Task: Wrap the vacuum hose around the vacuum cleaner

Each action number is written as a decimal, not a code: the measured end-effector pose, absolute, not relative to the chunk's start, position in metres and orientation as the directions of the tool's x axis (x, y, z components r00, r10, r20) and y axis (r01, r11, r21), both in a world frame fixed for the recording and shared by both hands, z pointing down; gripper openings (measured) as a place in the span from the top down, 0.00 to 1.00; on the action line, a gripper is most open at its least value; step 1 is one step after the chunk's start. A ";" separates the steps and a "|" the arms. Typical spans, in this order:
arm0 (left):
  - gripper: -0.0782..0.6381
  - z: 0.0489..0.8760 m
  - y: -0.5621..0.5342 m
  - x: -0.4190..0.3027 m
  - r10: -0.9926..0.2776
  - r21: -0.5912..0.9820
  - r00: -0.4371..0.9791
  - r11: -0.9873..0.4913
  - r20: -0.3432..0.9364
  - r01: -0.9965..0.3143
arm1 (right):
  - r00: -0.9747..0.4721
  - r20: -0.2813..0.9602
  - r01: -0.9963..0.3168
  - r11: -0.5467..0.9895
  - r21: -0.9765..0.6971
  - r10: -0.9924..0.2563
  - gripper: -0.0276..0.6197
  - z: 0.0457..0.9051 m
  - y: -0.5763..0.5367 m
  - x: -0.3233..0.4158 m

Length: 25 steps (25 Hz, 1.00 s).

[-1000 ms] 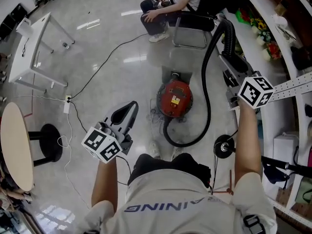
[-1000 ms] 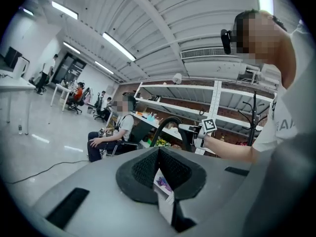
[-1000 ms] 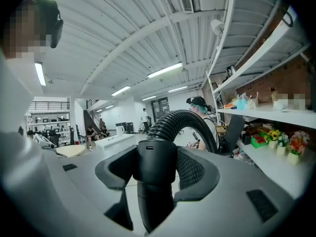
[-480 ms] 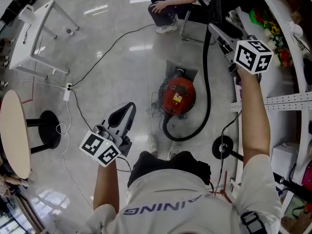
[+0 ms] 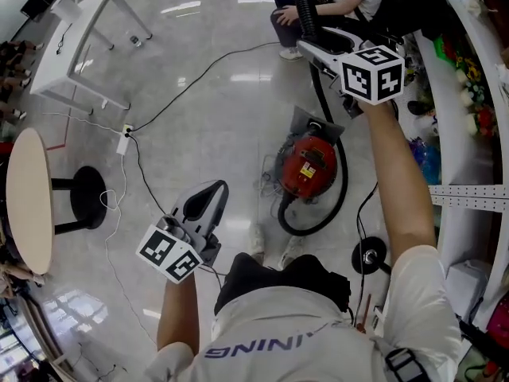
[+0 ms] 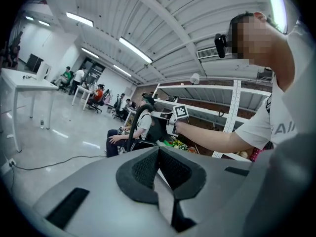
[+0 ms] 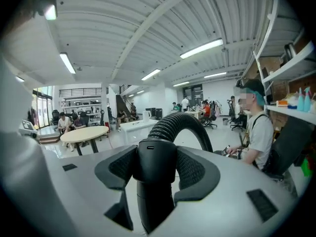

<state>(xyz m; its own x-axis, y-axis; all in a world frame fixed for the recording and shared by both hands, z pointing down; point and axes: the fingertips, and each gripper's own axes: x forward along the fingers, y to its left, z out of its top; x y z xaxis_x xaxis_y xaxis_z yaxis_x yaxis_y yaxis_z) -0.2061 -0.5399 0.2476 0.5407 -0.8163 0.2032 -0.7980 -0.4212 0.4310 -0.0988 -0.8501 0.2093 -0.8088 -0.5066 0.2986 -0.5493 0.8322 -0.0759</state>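
Right gripper (image 7: 157,168): clamped on hose (image 7: 177,125) end, which we hold high for wrapping slack. Vacuum (image 5: 308,165): on floor, hose looped beside. Left gripper (image 6: 158,172): closed, empty, in reserve.

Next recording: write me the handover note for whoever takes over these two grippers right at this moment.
Left gripper: shut, empty, held low on the left.
Right gripper: shut on the end of the hose, raised high beyond the vacuum cleaner.
The hose drops from there and curves loosely on the floor past the vacuum cleaner's right and near sides.
Done: hose end picked up.
Left: wind the hose around the vacuum cleaner.
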 end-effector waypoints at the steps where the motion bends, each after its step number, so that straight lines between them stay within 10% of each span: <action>1: 0.87 0.249 -0.538 -0.212 -0.819 0.430 0.536 -0.416 0.205 -0.801 | -0.820 0.306 -0.531 0.842 -0.090 -0.484 0.59 0.218 -0.846 -0.114; 13: 0.87 0.271 -0.505 -0.282 -0.870 0.445 0.437 -0.306 0.227 -0.841 | -0.882 0.449 -0.277 0.930 -0.244 -0.145 0.59 0.355 -0.656 -0.211; 25: 0.87 0.282 -0.468 -0.314 -0.826 0.491 0.535 -0.396 0.179 -0.776 | -0.794 0.607 -0.295 0.901 -0.320 -0.044 0.59 0.444 -0.435 -0.223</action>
